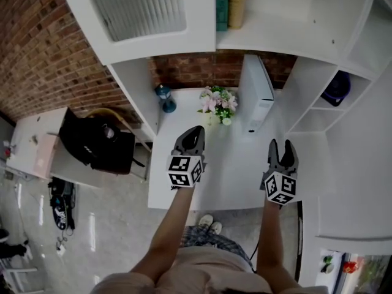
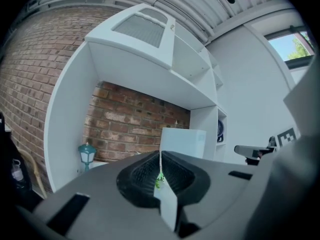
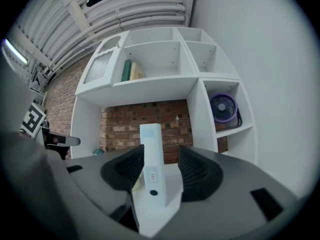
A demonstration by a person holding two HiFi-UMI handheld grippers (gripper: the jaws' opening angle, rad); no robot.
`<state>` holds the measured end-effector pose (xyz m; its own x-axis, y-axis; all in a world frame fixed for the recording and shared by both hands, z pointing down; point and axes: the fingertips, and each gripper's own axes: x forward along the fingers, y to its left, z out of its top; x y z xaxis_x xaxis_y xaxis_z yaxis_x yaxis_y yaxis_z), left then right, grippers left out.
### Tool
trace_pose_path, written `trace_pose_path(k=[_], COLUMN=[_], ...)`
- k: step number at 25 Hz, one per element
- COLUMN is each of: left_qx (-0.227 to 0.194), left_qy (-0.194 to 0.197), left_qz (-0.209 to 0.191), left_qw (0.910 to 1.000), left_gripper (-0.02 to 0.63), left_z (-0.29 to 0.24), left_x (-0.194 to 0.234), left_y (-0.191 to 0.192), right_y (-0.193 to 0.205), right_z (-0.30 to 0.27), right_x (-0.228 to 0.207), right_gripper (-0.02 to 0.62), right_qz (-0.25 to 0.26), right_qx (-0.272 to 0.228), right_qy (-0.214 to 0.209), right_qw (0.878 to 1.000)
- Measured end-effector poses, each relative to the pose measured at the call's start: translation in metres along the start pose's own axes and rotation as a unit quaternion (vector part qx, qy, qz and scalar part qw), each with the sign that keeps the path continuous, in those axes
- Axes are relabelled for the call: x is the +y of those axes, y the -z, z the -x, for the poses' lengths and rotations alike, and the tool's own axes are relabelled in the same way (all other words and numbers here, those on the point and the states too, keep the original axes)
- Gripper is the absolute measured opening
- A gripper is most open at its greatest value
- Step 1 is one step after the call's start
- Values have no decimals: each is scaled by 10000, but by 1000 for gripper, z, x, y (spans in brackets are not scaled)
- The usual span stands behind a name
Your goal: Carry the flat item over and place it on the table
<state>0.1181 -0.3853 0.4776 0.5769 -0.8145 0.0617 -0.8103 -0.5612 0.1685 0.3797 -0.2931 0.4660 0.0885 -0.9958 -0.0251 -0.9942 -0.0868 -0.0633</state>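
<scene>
Front of desk (image 1: 233, 167) open, flowers (image 1: 216, 101), lantern (image 1: 165, 98), white panel (image 1: 257, 94) along back

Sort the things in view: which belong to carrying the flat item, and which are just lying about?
Job: white flat upright device; left hand-held gripper; right hand-held gripper.

Lying about: flower bunch; teal lantern; purple fan; shelf books; black bag.
</scene>
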Motion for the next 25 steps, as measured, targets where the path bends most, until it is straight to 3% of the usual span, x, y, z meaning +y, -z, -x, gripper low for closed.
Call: trace_pose_path(k=[13,25], left_qx=[-90,-141], left_qy=[208,281], left_qz=[-220,-192], left_qw=[9995,9993], left_gripper=[29,28], left_z=[50,61], left_x=[-7,-5], left_y=[-16,-14], right_y=[-31,-28], right_z=[74,97], right_x=[-35,-45], right_gripper=[48,17], right_qz=[75,166], right_qx=[-284,-236], right_qy=[571,616], right_qw=[9979,9977])
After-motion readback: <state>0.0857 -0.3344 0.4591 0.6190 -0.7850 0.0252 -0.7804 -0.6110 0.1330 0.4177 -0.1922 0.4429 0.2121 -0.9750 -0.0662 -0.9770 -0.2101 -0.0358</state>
